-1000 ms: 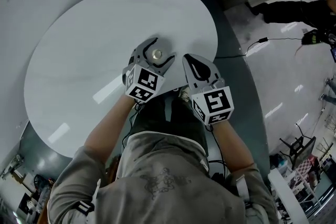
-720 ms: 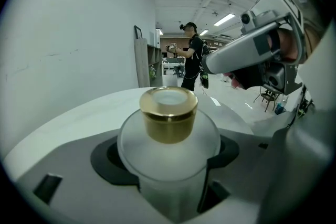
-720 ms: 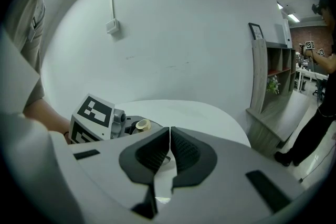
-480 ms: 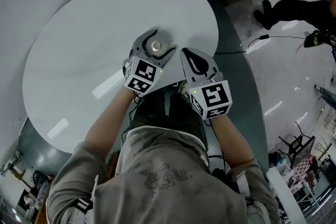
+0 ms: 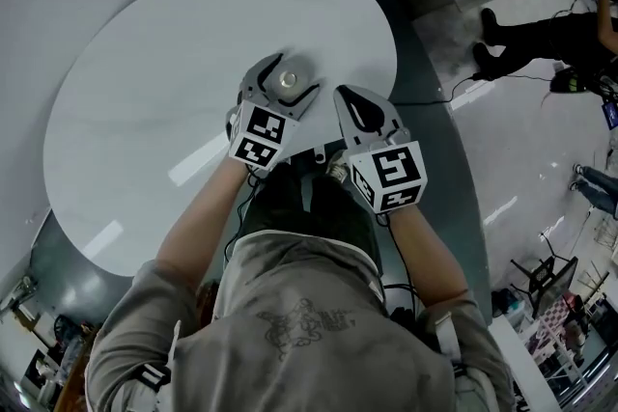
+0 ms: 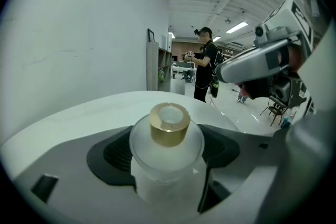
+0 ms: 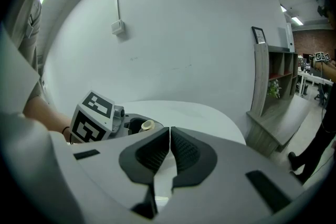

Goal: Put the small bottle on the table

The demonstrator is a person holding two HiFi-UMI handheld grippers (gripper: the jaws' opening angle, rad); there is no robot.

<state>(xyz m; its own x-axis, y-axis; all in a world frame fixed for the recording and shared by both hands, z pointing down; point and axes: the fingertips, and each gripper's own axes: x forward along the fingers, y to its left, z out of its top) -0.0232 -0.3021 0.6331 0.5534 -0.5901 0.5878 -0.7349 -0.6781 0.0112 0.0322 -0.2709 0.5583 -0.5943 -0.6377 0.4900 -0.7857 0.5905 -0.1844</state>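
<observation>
While the small bottle (image 6: pixel 167 165), a frosted, round-shouldered body under a gold cylindrical cap (image 6: pixel 169 123), is pinched between the ribbed black pads (image 6: pixel 113 152) of the left gripper (image 5: pixel 294 78), it is held over the smooth, round white table (image 5: pixel 174 63). The matching pads of the right gripper (image 7: pixel 169 134) are pressed together, nothing being caught between them.

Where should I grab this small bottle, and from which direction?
Grip the small bottle by its wide frosted body, below the shoulder, coming level from the side, as the left gripper does. It stands upright, and its gold neck is short and narrow.
</observation>
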